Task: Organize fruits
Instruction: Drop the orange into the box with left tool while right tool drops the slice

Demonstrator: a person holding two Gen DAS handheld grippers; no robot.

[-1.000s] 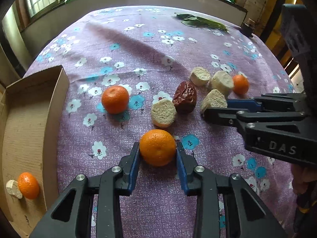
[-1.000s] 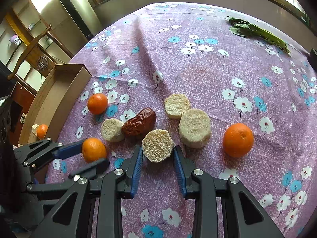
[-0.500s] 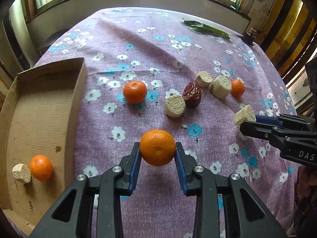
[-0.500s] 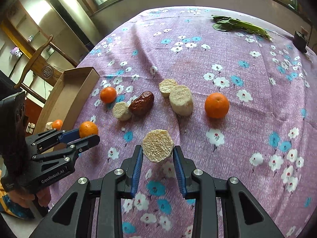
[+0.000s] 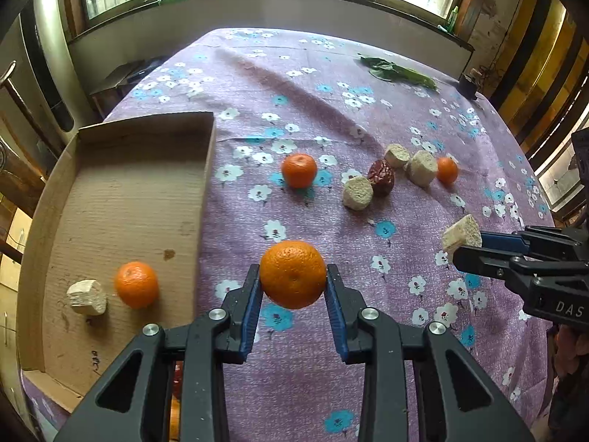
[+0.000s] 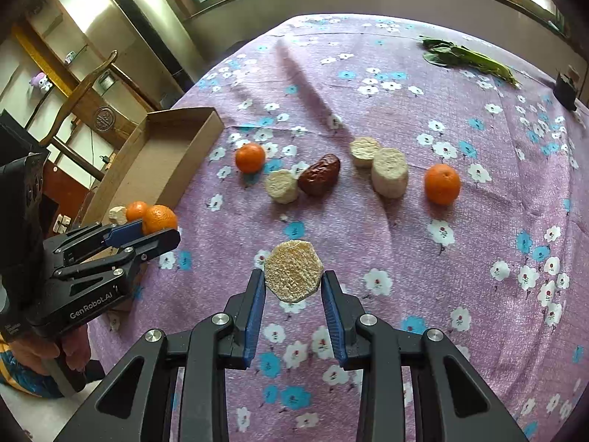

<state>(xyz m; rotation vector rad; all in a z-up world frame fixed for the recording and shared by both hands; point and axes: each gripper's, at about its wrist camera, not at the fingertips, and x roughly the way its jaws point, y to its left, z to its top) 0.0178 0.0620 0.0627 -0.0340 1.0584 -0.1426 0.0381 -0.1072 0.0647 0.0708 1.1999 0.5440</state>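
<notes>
Fruits lie scattered on a counter (image 5: pixel 257 84) under a purple floral tablecloth, with a cardboard box (image 5: pixel 121 199) at its left edge as the landmark. Inside the box, near its close end, a mandarin (image 5: pixel 136 284) rests just beside a pale sugarcane chunk (image 5: pixel 87 297).

Right of the box, on the cloth, another mandarin (image 5: pixel 299 170) sits alone. Farther right is a cluster: a sugarcane chunk (image 5: pixel 357 193) touching a red date (image 5: pixel 382 182), then a larger sugarcane piece (image 5: pixel 421 168) with a smaller one (image 5: pixel 397 155) just behind it, and a small mandarin (image 5: pixel 447 169) at the far right end of the row. Well beyond the box, toward the far edge of the counter, leafy greens (image 5: pixel 397 73) lie flat.

The left gripper (image 5: pixel 293 280) has its jaws clamped on a mandarin (image 5: pixel 293 274) held above the cloth, just right of the box's long wall. In the right wrist view this gripper (image 6: pixel 152 230) shows at the box's near corner with the orange fruit (image 6: pixel 159 218) between its tips.

The right gripper (image 6: pixel 293 281) has its jaws closed on a cut sugarcane chunk (image 6: pixel 293 270), lifted off the cloth, well to the right of the box and nearer than the fruit cluster. From the left wrist view, this gripper (image 5: pixel 465 241) shows at the right edge with the chunk (image 5: pixel 461 234) at its tips.
</notes>
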